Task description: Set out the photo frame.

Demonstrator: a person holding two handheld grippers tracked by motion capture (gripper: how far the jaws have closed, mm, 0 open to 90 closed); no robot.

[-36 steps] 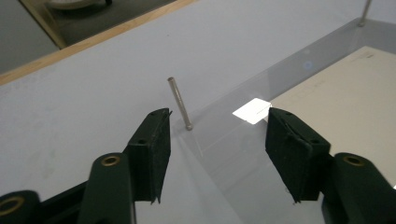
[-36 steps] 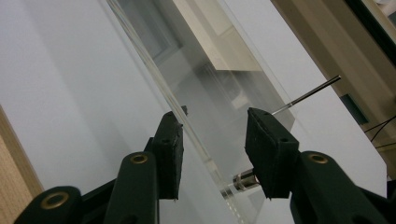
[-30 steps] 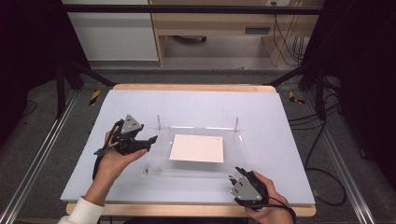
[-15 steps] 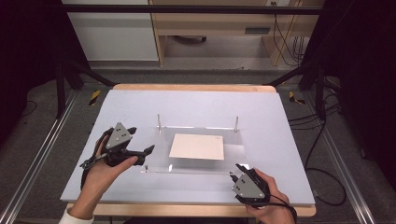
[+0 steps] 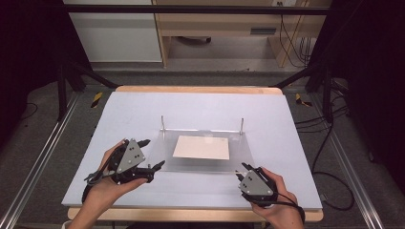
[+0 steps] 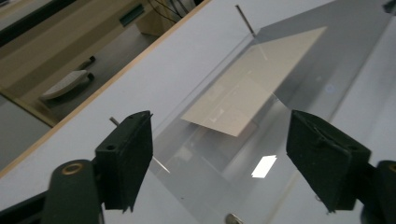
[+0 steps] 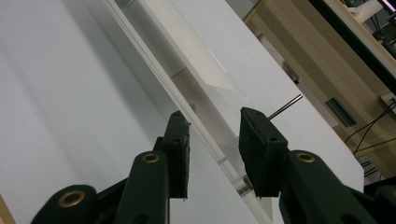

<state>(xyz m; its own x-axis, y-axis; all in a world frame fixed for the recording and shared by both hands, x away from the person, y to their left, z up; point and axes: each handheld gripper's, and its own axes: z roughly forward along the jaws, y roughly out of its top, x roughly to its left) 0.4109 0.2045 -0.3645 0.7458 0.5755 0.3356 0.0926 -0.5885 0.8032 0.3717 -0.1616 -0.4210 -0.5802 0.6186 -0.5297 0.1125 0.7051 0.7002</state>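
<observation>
A clear acrylic plate [image 5: 191, 164] lies in the middle of the white table [image 5: 143, 109]. A cream sheet [image 5: 202, 147] rests flat on it. My left gripper [image 5: 154, 152] stands open at the plate's front left corner. In the left gripper view the left gripper [image 6: 224, 149] has its jaws wide apart, and the plate [image 6: 224, 172] and sheet [image 6: 252, 88] lie beyond them. My right gripper [image 5: 240, 171] is at the plate's front right corner. In the right gripper view the right gripper [image 7: 212, 149] is open, with the plate's edge [image 7: 154, 65] running between the jaws, untouched.
Two thin metal posts [image 5: 163, 121] [image 5: 242, 124] rise at the plate's back corners. The table's wooden front edge [image 5: 191, 214] lies just under both hands. Cables [image 5: 329, 143] trail on the floor to the right. A wooden bench [image 5: 215, 24] stands behind the table.
My left gripper has come down and toward the front, from beside the plate's left edge to its front left corner. The right gripper has hardly moved.
</observation>
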